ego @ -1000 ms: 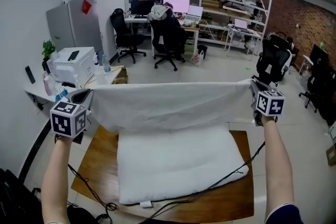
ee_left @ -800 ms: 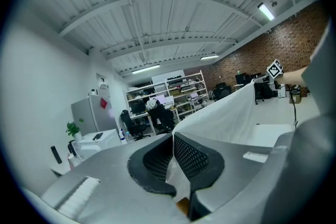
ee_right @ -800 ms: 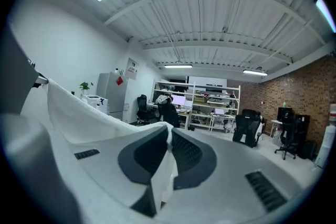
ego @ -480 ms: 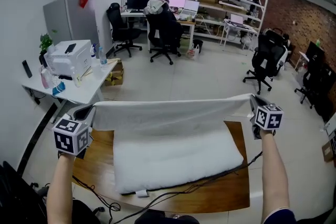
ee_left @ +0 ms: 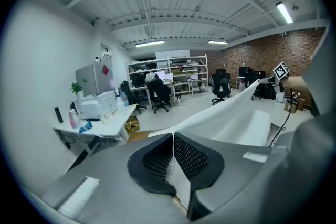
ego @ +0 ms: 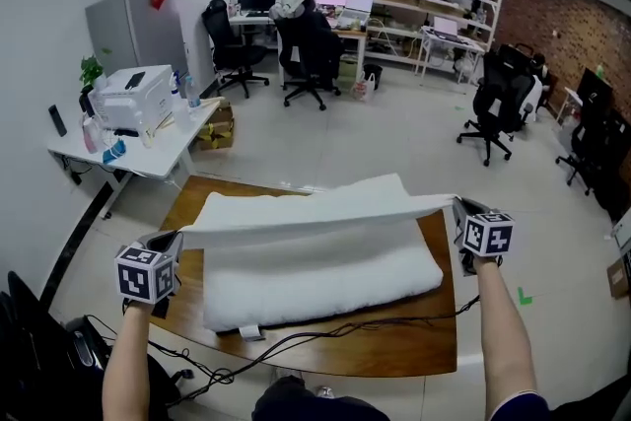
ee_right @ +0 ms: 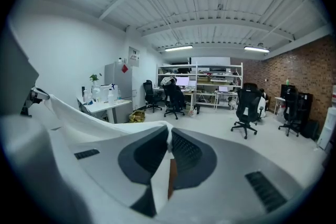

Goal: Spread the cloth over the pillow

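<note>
Cloth point(ego: 306, 212) hides the far half of the pillow point(ego: 325, 276). Its far edge probably rests on the pillow's far side, but that is unclear. The pillow lies on a wooden table point(ego: 414, 350). Both arms reach out low, one each side of the pillow. Left gripper point(ego: 166, 242) and right gripper point(ego: 456, 206) each clamp a near cloth corner, holding the cloth taut just above the pillow.
</note>
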`<action>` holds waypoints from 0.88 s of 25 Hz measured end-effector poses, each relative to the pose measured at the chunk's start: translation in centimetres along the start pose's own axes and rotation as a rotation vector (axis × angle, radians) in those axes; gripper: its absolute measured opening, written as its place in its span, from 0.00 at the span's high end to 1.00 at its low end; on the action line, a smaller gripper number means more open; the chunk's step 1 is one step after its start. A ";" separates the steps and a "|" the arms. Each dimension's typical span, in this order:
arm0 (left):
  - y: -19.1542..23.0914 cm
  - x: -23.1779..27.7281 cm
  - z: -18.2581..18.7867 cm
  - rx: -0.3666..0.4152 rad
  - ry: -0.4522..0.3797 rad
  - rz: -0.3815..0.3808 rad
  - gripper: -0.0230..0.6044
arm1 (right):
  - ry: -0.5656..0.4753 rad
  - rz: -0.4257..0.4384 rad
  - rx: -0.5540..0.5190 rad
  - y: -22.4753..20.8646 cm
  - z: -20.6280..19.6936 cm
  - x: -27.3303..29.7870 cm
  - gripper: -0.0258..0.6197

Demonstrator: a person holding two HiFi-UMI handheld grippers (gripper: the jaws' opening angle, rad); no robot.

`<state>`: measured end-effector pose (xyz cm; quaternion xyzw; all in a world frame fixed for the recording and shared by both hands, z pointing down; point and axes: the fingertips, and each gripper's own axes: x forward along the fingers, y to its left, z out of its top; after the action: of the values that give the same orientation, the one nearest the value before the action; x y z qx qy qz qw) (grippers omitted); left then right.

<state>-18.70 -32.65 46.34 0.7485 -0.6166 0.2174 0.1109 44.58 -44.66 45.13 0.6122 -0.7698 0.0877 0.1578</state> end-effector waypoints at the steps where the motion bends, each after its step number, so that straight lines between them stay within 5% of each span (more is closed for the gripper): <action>1: -0.3 -0.1 -0.8 -0.012 0.009 0.000 0.94 | 0.007 0.003 0.004 0.0 -0.7 -0.2 0.92; 13: -3.8 -1.1 -12.5 -0.131 0.168 0.013 0.94 | 0.147 0.037 0.064 0.8 -12.2 -2.5 0.92; 22: -5.6 -2.4 -17.8 -0.218 0.221 0.012 0.94 | 0.214 0.032 0.068 1.2 -16.9 -3.6 0.92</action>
<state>-16.98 -21.65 61.48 0.6997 -0.6251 0.2310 0.2575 46.45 -35.54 59.71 0.5919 -0.7548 0.1815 0.2168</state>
